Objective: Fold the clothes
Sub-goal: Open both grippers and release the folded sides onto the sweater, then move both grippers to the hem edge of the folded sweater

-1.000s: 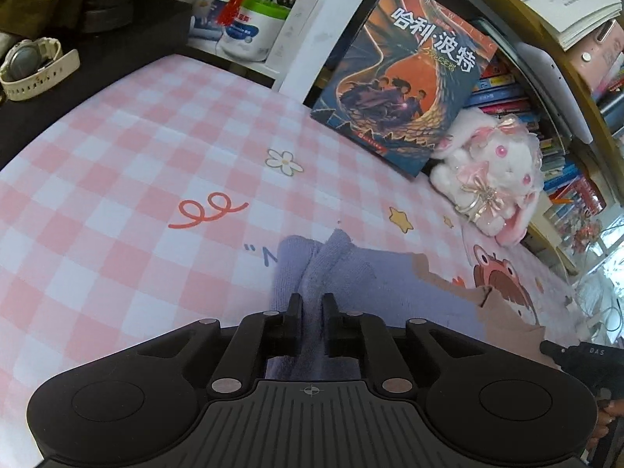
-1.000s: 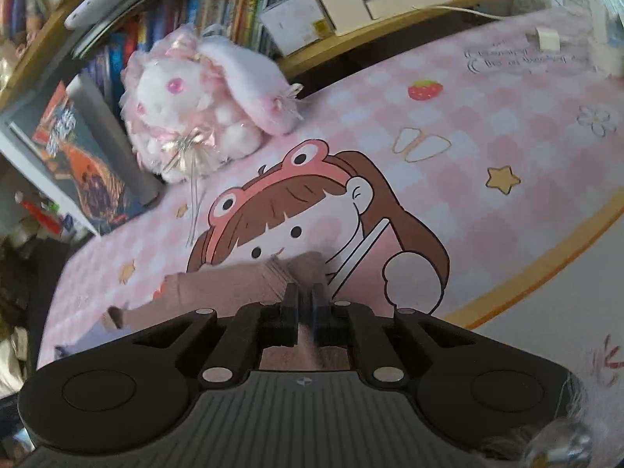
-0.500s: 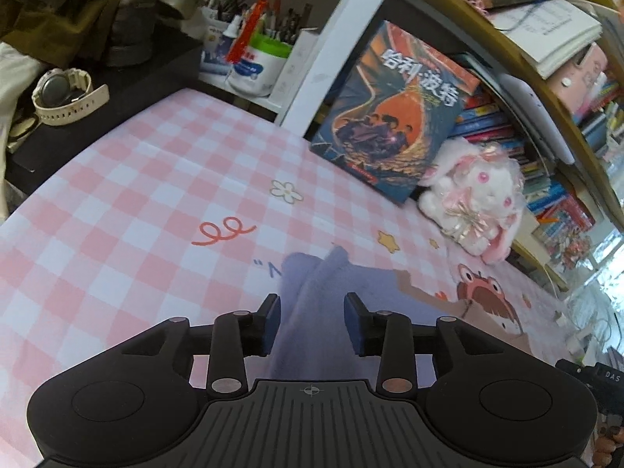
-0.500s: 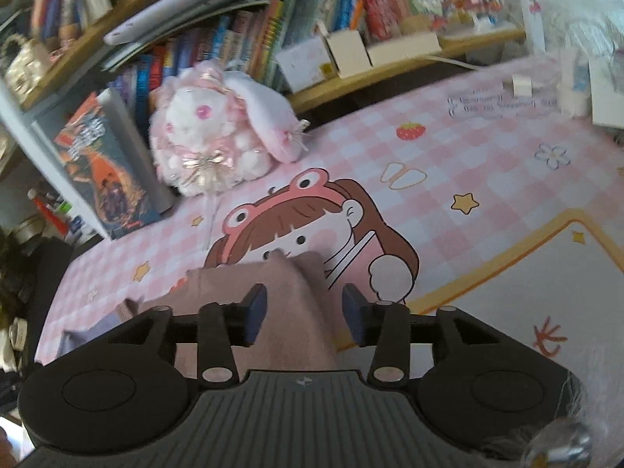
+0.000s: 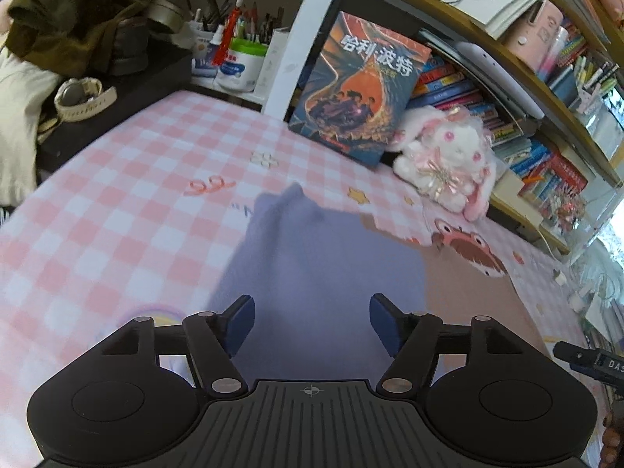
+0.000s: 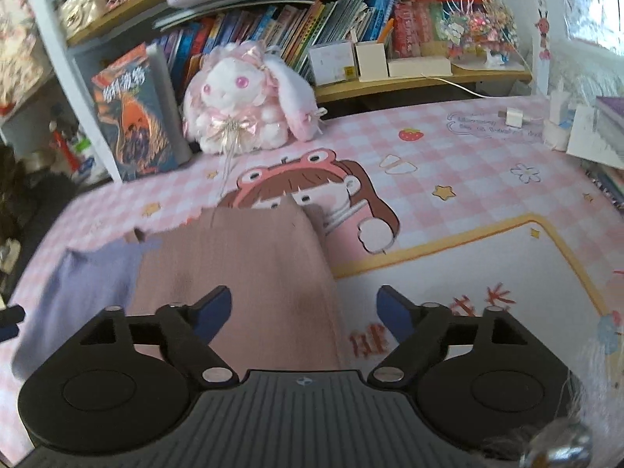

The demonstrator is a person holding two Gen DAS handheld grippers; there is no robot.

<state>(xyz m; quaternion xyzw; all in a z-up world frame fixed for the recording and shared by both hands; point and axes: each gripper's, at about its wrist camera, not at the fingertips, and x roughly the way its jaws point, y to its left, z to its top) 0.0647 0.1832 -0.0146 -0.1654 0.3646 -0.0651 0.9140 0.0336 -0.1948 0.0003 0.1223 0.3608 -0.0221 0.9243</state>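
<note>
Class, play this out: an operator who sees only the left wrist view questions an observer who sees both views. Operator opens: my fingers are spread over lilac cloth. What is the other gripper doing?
Observer: The right gripper is open above the pinkish-brown cloth.
Operator: Is anything lying farther right on the mat?
Observer: A white charger plug lies near the mat's far right edge.
Operator: Does that cloth cover the mat's drawing?
Observer: Partly; the frog-hat girl drawing shows beyond it.

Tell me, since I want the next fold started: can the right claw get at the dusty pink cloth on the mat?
Probably yes. The right claw is open, directly over the dusty pink cloth, with nothing between them; the white plush bunny sits well behind.
</note>
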